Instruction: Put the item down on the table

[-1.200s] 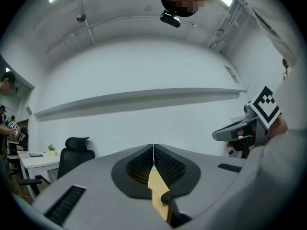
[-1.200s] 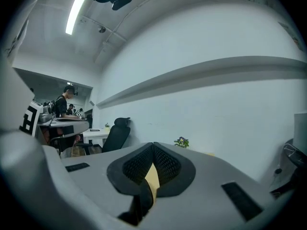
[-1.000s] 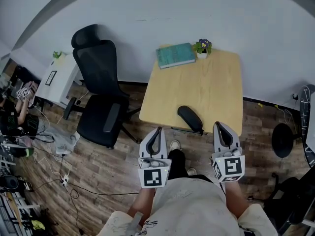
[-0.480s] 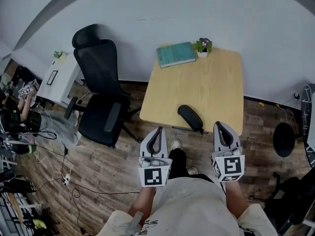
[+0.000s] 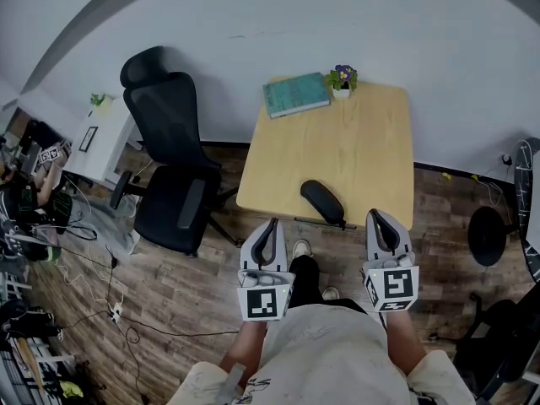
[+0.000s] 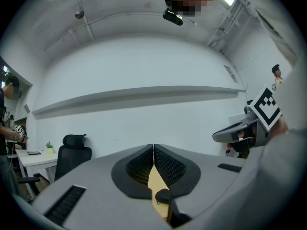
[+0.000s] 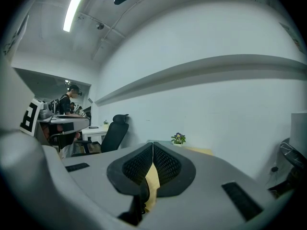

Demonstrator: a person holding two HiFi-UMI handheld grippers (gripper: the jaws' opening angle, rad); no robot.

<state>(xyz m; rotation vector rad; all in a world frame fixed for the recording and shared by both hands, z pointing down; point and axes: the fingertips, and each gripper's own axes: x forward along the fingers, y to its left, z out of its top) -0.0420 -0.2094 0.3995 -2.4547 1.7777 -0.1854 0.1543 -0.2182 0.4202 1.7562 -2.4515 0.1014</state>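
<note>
A black oblong item [image 5: 323,202] lies on the light wood table [image 5: 371,154], near its front edge. Both grippers hang close to my body, short of that edge, and neither touches the item. My left gripper [image 5: 271,224] is shut with nothing between its pads, which meet in the left gripper view [image 6: 153,148]. My right gripper [image 5: 377,215] is shut and empty too, its pads pressed together in the right gripper view [image 7: 153,146]. Below each pair of jaws a sliver of table and something dark shows.
A teal book [image 5: 295,94] and a small potted plant [image 5: 342,80] sit at the table's far edge by the white wall. A black office chair [image 5: 173,167] stands left of the table, a white desk [image 5: 99,137] beyond it. Cables lie on the wood floor at left.
The head view has shifted slightly, so the table and chair sit a little higher and further left. Both grippers keep their place and stay shut.
</note>
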